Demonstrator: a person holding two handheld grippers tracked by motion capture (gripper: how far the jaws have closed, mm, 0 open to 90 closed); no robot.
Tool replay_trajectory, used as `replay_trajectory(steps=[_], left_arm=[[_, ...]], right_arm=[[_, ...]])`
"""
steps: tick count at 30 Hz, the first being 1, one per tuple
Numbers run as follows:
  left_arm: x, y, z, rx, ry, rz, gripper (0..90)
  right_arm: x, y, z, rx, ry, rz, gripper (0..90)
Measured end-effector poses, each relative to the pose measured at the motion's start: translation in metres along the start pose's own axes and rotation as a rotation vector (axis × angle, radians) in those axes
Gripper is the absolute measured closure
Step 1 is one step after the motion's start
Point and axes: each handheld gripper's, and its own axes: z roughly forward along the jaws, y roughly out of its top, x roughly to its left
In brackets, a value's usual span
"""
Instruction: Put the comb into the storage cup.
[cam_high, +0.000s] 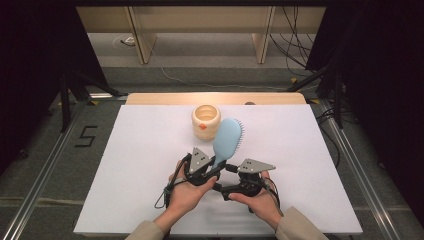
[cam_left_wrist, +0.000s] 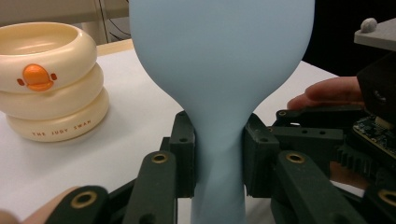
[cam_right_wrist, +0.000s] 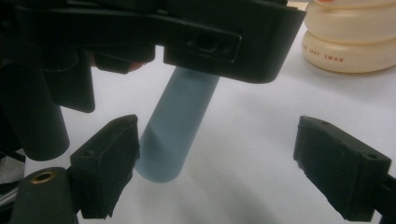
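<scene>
Your left gripper (cam_left_wrist: 218, 154) clamps the pale blue plastic hairbrush (cam_high: 227, 140) by its neck above the white tabletop (cam_high: 140, 150); your right gripper (cam_right_wrist: 215, 163) gapes empty. Grey floor, trailing cables beyond.

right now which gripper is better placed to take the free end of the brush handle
Right. Its open jaws sit either side of the handle end of the blue hairbrush, while the left gripper is shut on the brush's neck.

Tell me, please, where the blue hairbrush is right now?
In the high view the blue hairbrush stands near the table's middle, its handle clamped in the left gripper, head tilted toward the cream pot just behind it.
</scene>
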Motion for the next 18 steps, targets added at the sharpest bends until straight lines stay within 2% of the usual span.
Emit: replay_trajectory(steps=[18], left_arm=[[-0.0028, -0.0011, 0.0020, 0.001, -0.005, 0.001, 69.4]], right_arm=[[0.0025, -0.0002, 0.0059, 0.007, 0.009, -0.004, 15.6]])
